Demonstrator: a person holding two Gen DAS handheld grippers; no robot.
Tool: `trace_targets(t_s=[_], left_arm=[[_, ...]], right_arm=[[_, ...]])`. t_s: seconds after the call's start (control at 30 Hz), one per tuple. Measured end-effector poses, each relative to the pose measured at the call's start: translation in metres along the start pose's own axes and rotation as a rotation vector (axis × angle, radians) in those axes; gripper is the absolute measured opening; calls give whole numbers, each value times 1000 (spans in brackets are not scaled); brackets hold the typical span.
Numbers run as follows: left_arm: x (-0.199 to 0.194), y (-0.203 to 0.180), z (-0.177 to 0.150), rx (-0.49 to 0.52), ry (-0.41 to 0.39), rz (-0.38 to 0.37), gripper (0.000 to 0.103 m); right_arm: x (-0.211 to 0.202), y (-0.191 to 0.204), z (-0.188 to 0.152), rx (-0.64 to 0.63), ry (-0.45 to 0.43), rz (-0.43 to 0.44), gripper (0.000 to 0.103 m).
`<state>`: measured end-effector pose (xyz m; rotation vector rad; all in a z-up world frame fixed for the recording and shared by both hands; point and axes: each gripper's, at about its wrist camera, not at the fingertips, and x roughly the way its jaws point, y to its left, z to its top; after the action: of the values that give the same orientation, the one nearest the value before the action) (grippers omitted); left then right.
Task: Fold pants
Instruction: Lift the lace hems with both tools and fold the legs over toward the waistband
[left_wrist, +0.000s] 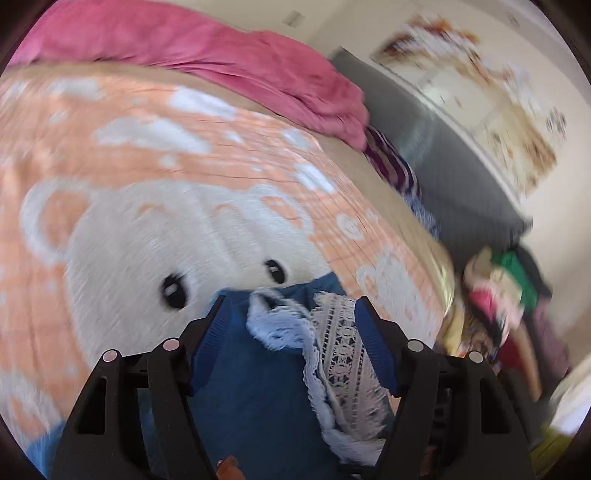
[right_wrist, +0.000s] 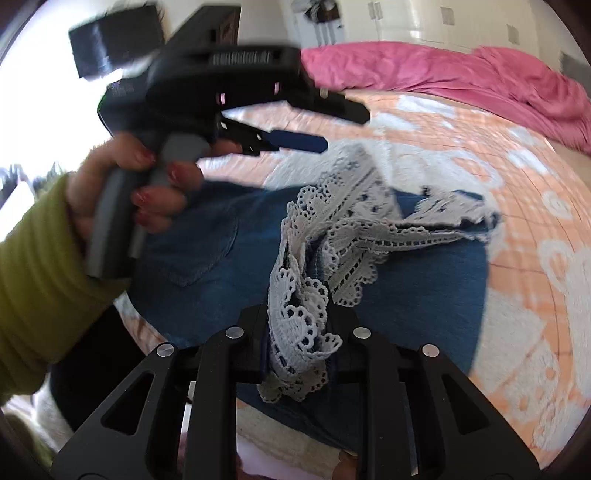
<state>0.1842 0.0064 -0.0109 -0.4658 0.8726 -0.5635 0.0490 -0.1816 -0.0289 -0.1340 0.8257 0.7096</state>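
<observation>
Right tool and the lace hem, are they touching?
Touching. The right wrist view shows the right tool shut on the lace hem of the jeans, lace bunched between its fingers.

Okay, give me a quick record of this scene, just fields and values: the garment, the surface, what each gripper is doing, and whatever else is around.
garment: blue denim pants with white lace trim
surface: orange bear-print blanket on a bed
left gripper: open, fingers either side of a lace hem, above the denim
right gripper: shut on the lace trim
pants state: denim lies flat, lace hems bunched on top
other: pink bedding at the far edge; pile of clothes beside the bed
image quality: motion blur
</observation>
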Motion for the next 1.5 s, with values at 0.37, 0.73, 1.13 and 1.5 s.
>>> trace_targets(t_s=[0.37,0.73,1.13,1.5], left_arm=[[-22,22,-49,-111,9,10,83],[-30,-9,-99,-27,78,114,88],[-33,-35,-134,73,68,275,58],[-33,-53,-143,102,67,223,25]], right_arm=[[-20,8,-9,-20,2,77,50],[-18,-77,66,241,-5,-11,55],[101,-30,124,37,351,-261,75],[71,-35,122,115,211,-120,17]])
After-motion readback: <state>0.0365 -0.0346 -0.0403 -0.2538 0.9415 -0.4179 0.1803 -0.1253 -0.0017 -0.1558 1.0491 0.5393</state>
